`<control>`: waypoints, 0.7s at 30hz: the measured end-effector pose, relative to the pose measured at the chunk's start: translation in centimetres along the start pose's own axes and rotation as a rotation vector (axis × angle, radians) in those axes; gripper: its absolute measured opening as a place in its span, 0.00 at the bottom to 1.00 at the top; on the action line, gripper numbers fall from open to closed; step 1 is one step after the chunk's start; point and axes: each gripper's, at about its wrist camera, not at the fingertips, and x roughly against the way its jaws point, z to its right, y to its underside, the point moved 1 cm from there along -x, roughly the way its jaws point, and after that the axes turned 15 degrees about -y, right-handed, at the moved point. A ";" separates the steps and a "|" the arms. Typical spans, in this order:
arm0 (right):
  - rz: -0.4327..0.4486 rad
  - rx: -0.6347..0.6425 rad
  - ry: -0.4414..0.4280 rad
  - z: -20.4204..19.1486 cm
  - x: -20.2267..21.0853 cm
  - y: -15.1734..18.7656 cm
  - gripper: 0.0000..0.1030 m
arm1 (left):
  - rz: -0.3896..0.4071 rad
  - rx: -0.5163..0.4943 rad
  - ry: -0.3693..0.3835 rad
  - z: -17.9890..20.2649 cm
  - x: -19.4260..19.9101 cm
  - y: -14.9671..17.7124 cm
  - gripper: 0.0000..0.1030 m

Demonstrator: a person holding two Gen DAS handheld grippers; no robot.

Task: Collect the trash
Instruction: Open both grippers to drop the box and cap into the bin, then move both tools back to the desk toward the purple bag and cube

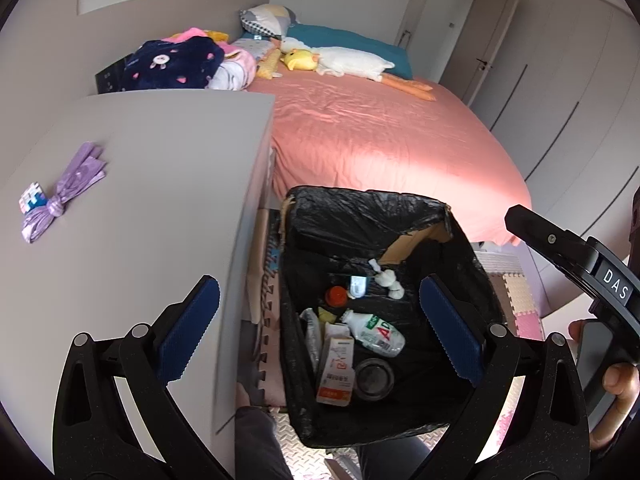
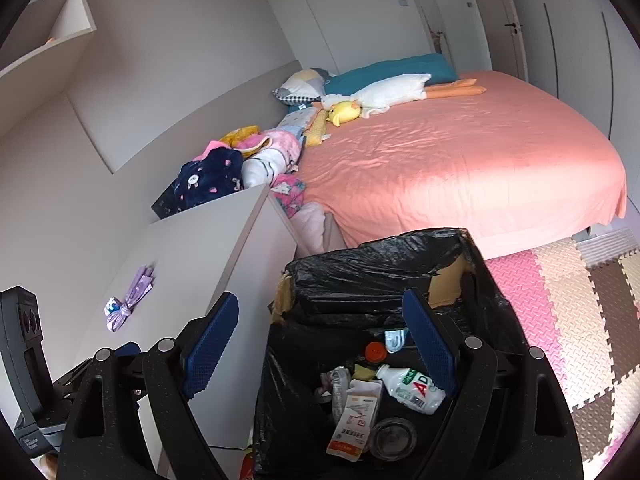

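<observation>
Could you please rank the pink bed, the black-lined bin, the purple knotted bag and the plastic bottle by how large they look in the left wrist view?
1. Pink-sheeted bed
2. Black-lined cardboard bin; it sits nearer the camera, so it looks inflated.
3. Purple knotted plastic bag
4. Clear plastic bottle, about the bag's size, so that order is unsure.

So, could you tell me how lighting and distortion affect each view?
Left wrist: fisheye bows the cabinet edge, dark vignette in the corners, a bright sunlit patch on the bed. Right wrist: similar curvature on the walls, bed evenly lit, bin interior dim but contents legible.
</observation>
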 end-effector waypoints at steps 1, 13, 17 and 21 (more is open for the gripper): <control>-0.003 0.002 -0.005 -0.2 -0.2 0.1 0.82 | 0.001 0.005 -0.006 -0.4 0.0 0.0 0.94; -0.079 0.047 -0.068 -4.9 -5.0 1.2 0.82 | 0.001 0.078 -0.079 -6.4 -0.2 0.4 0.94; -0.104 0.072 -0.083 -6.9 -6.7 1.6 0.82 | 0.004 0.099 -0.109 -8.5 -0.1 0.4 0.94; -0.138 0.104 -0.100 -9.0 -8.4 2.0 0.82 | 0.008 0.124 -0.136 -10.6 0.0 0.7 0.94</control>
